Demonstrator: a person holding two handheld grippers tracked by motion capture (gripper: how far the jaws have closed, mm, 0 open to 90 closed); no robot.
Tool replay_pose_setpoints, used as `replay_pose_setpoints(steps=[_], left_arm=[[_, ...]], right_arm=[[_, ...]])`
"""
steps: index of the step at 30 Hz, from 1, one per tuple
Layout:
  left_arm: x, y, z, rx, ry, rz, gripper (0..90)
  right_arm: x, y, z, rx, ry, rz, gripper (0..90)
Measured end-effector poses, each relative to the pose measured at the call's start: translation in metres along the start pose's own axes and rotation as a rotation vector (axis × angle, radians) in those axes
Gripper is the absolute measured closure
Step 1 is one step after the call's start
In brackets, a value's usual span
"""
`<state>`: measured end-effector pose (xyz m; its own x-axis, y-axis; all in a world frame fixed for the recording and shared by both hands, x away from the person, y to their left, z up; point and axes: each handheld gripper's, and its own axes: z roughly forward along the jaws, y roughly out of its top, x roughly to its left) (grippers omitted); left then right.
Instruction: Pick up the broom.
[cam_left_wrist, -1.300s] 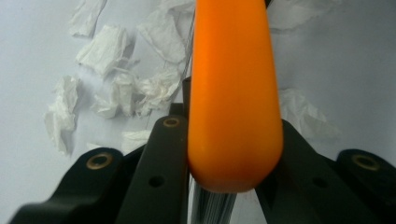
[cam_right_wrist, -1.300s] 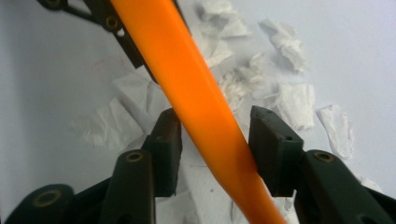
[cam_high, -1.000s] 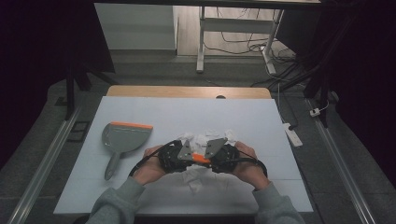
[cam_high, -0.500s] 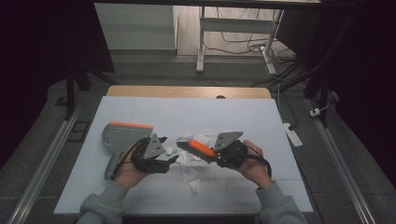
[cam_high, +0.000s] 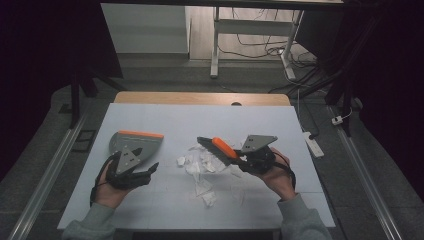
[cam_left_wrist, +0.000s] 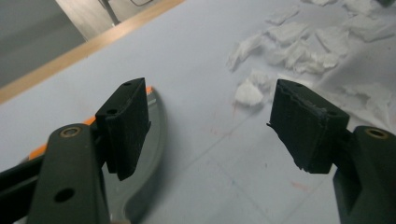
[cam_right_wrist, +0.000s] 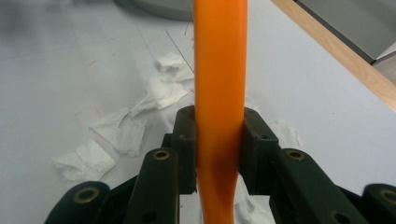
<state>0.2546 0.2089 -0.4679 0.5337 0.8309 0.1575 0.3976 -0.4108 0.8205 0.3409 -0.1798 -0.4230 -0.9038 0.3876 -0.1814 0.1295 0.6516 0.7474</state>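
Now the orange-handled brush (cam_high: 220, 148) hangs tilted over the paper scraps (cam_high: 202, 162) at mid-table, its handle clamped in the right tongs (cam_right_wrist: 219, 140). Left tongs (cam_left_wrist: 210, 126) have just been opening and stand apart, empty, just beside the grey dustpan (cam_high: 135, 144) on the table (cam_high: 260, 120).

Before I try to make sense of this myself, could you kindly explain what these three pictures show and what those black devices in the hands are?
A person at a white table holds a hand-held two-jaw gripper in each hand. The wide picture comes from a fixed camera above; the other two come from cameras riding on each gripper, looking along its black jaws. The left gripper has just been opening; its jaws stand apart with nothing between them, beside a grey dustpan with an orange edge. The right gripper is clamped on the orange handle of a brush. Torn pieces of white paper lie scattered mid-table, probably to be swept up.
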Motion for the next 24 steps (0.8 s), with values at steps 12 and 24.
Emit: replay_pose_setpoints(steps=[12, 24], left_arm=[[0.014, -0.026, -0.004, 0.062, -0.022, -0.081, 28.9], [0.020, -0.031, 0.001, 0.072, -0.090, -0.133, 27.2]], right_arm=[[-0.018, -0.009, -0.016, -0.058, -0.055, 0.126, 70.1], [-0.044, -0.025, -0.036, -0.042, -0.173, 0.245, 70.1]])
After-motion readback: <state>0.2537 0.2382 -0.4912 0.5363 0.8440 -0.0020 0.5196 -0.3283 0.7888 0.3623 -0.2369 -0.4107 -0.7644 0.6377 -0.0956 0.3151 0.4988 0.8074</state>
